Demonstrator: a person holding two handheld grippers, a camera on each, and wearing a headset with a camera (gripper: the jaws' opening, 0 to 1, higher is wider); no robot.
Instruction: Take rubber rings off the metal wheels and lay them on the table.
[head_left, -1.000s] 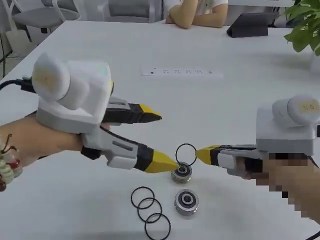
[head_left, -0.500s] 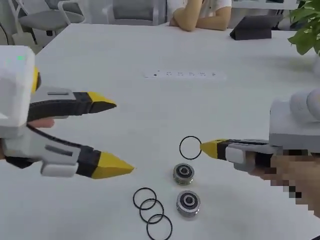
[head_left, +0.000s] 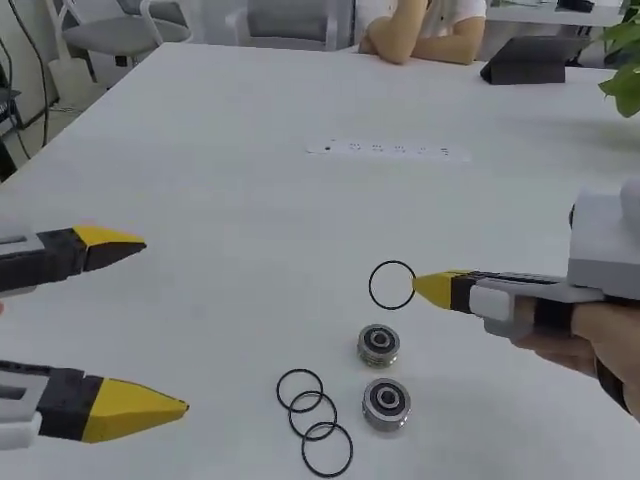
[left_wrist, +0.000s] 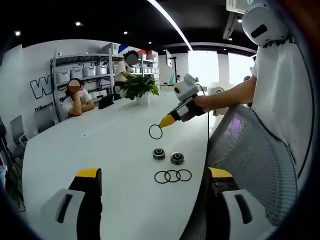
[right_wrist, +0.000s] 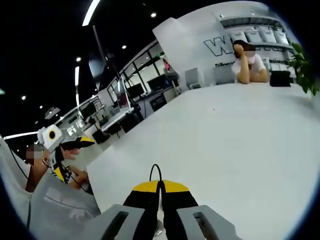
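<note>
Nearest, at the left edge of the head view, the left gripper (head_left: 165, 325) has its two yellow-tipped black jaws spread wide, with nothing between them. It hangs over the white table (head_left: 250, 200), well apart from the parts.

To its right, close to the near edge, three thin black rubber rings (head_left: 312, 391) lie flat on the table in a short overlapping chain. Just beside them on the right stand two small round metal wheels with dark centres. The nearer wheel (head_left: 387, 399) and the farther wheel (head_left: 378, 343) are almost touching each other. Whether either groove carries a ring is too small to tell.

Just beyond the farther wheel, the right gripper (head_left: 420, 287) comes in from the right with its yellow tips pressed together on a fourth black rubber ring (head_left: 370, 285). The ring is pinched at its right edge, stands upright and is clear of the wheel below it. The right gripper view shows the same closed tips with a dark arc of ring rising above them. In the left gripper view the ring hangs from the tips above both wheels.

Farther across the table lies a flat white power strip (head_left: 378, 150). At the far end a seated person's forearms (head_left: 420, 35) rest on the table edge, with a dark wedge-shaped case (head_left: 525, 62) to the right and green plant leaves (head_left: 625, 85) at the frame edge. A grey chair (head_left: 110, 30) stands behind the far left corner.
</note>
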